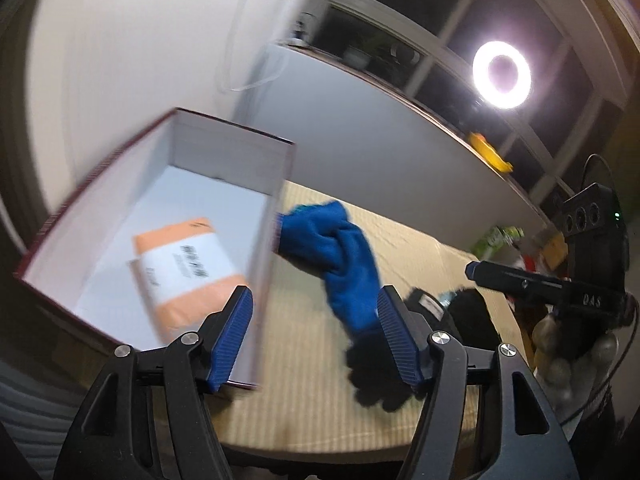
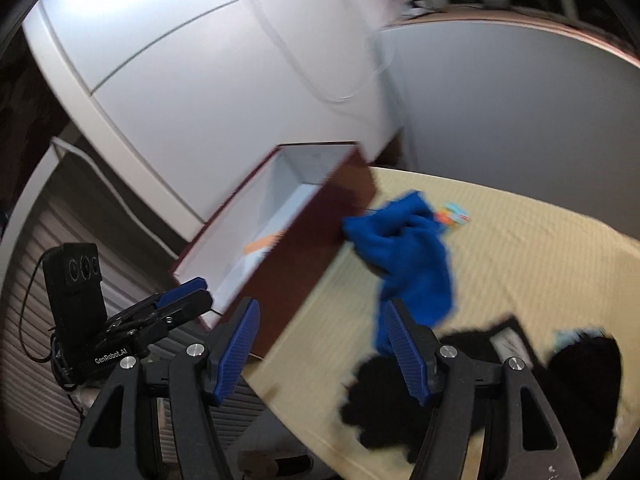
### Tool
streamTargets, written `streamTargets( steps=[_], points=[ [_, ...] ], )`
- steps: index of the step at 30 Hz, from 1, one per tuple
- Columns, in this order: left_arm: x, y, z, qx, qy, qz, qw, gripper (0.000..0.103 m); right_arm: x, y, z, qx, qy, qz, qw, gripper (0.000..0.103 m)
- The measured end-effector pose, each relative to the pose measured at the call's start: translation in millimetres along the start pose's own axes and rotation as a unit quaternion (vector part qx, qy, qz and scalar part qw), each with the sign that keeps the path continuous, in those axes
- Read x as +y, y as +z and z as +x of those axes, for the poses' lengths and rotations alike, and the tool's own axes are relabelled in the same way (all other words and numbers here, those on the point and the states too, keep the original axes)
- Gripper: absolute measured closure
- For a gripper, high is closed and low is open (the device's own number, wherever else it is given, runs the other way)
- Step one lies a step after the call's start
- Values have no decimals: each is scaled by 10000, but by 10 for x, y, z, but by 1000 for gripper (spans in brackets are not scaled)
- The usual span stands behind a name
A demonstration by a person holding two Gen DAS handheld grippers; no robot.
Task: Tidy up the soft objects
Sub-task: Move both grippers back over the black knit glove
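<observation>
A dark red box (image 1: 224, 128) with a white inside stands at the table's left; it also shows in the right wrist view (image 2: 304, 248). An orange and white packet (image 1: 188, 268) lies in it. A blue cloth (image 1: 340, 256) lies beside the box's right wall, also seen in the right wrist view (image 2: 412, 256). A black soft item (image 1: 380, 368) lies below it. My left gripper (image 1: 316, 340) is open and empty, straddling the box wall. My right gripper (image 2: 320, 348) is open and empty above the box's near corner. Both views are blurred.
The beige ribbed table cover (image 2: 540, 272) spreads to the right. More black soft items (image 2: 584, 380) lie at the right. A small colourful packet (image 2: 454, 216) sits behind the blue cloth. A ring light (image 1: 502, 74) glares at a dark window. White walls stand behind.
</observation>
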State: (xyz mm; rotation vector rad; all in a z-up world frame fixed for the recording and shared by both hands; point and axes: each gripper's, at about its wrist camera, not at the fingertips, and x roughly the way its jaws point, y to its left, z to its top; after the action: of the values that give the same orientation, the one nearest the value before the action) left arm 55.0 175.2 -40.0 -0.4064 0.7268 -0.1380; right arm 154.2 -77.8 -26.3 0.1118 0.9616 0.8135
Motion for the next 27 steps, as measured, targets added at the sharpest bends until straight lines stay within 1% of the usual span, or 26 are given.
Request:
streamTargets(
  steps=[1, 4, 7, 10, 12, 15, 21, 25, 27],
  points=[
    [-51, -24, 31, 43, -57, 55, 10000, 34, -90, -51, -78, -31, -32, 88, 10000, 41],
    [-254, -134, 187, 289, -301, 250, 9988, 34, -401, -248, -299, -105, -232, 345, 9991, 41],
    [-415, -231, 314, 490, -466, 322, 9972, 34, -641, -418, -436, -82, -378, 540, 9978, 41],
    [-565, -301, 490, 723, -576, 484, 9945, 34, -886, -594, -549, -38, -408, 890, 9952, 40],
    [-676, -347, 611, 883, -603, 669, 9920, 34, -995, -717, -579, -1, -328, 1154, 9928, 40],
    [-779, -398, 750, 1034, -595, 871, 9890, 33, -1086, -902, -534, 79, -179, 1353, 9906, 40],
    [-689, -488, 996, 1299, -437, 856, 9869, 33, -1145, -1135, -236, 361, -183, 1585, 9865, 40],
    [-567, -502, 1153, 1450, -431, 720, 9859, 33, -1217, -1144, -52, 519, -295, 1754, 9827, 41],
    [-530, -498, 1229, 1551, -526, 656, 9843, 33, -1227, -1121, -14, 499, -295, 1792, 9821, 41]
  ],
)
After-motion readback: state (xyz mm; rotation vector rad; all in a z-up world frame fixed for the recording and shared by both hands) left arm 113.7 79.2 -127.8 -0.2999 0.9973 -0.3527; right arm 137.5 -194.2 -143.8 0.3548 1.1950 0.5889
